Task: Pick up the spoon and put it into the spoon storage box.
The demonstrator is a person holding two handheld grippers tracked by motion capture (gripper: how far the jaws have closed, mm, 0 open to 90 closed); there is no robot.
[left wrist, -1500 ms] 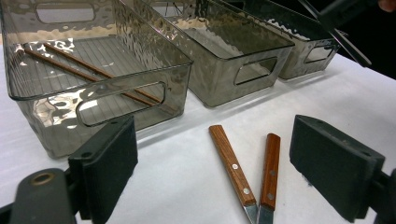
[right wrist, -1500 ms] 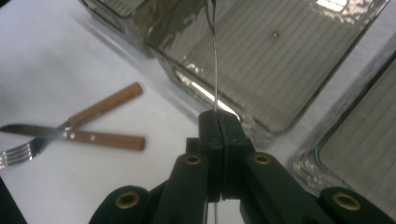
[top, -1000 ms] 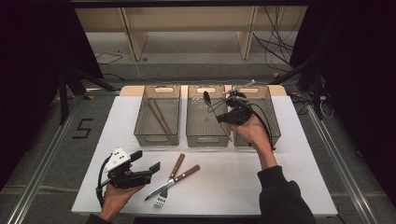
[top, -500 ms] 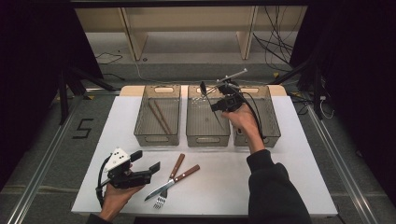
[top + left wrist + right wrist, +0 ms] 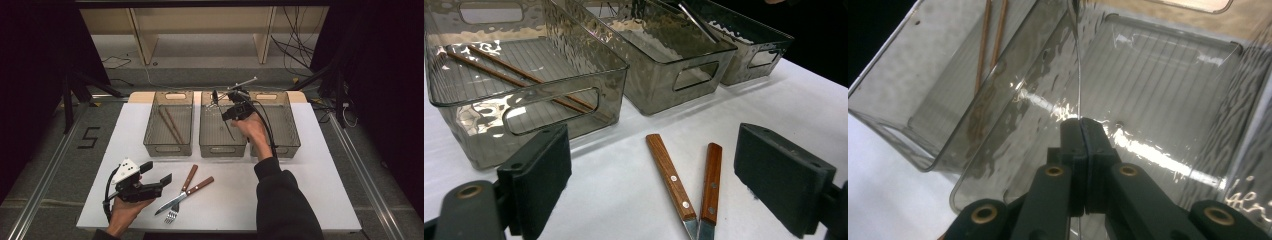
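Nearest the person, the left hand-held gripper (image 5: 152, 181) rested low over the white table (image 5: 300, 200), its jaws standing wide with nothing between them. Just beside it lay a wooden-handled knife (image 5: 186, 194) and a wooden-handled fork (image 5: 181, 194), their handles crossing near the blades.

Farther off stood three clear smoky bins in a row. The left bin (image 5: 170, 146) held a pair of brown chopsticks (image 5: 170, 125).

Over the middle bin (image 5: 222, 146), the right hand-held gripper (image 5: 1081, 131) was clamped tight on the thin metal handle of a utensil (image 5: 1079, 75), which looked like a spoon, though its head was hard to make out. The handle ran up from the pads, above the bin's ribbed floor.

To do this well, the person would likely lower the utensil until it was well inside the walls, tilt it flat along the bin's length, and only then part the jaws, so it neither bounced out nor caught the rim.
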